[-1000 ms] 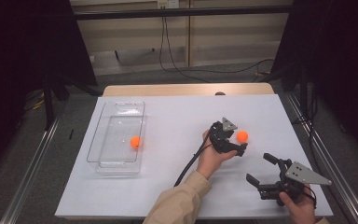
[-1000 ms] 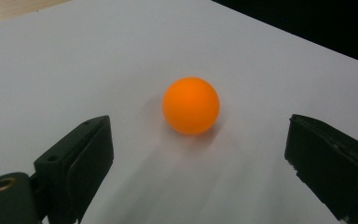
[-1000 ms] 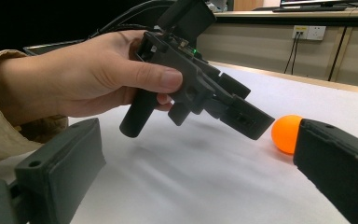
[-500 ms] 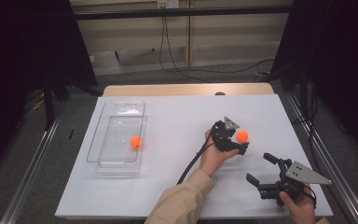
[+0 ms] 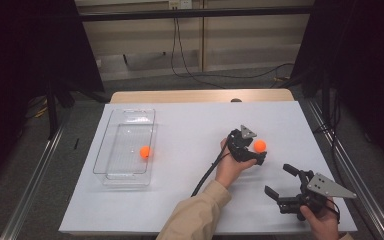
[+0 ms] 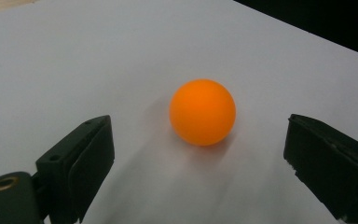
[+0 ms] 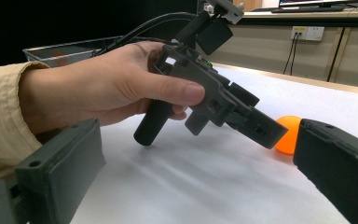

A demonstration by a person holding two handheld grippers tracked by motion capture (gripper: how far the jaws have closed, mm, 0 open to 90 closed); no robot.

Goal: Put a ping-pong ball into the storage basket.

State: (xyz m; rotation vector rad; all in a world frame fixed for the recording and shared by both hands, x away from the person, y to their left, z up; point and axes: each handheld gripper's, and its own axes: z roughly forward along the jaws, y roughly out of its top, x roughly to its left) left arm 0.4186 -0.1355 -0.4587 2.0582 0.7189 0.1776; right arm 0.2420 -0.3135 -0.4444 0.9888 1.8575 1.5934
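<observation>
While the left gripper (image 5: 254, 150) has edged only slightly toward the far right of the table (image 5: 190, 125) over the last second, its aim has settled: in the left gripper view the loose orange ball (image 6: 203, 112) now lies between and just ahead of the two black jaws, which stand wide apart with bare table on either side of the ball. Neither pad touches it. In the high view the same ball (image 5: 260, 145) rests on the white surface right of centre, just beside the jaw tips, with the left hand (image 5: 232, 167) wrapped round the gripper's handle and its cable (image 5: 207, 175) trailing toward the near edge.

The right gripper (image 5: 286, 185) has kept its place near the right-hand near corner, jaws likewise wide and holding nothing; its own view looks across at the left hand and at the ball (image 7: 286, 135) beyond the left gripper's tip.

A second orange ball (image 5: 144, 152) already lies inside the clear tray (image 5: 111, 145) at the left, well apart from the grippers. Judged from this layout, the work is collecting balls into that tray, and the small adjustment has completed the approach: the next step would be to advance a little and close on the ball, which, being round and light, may roll if one pad meets it first.
</observation>
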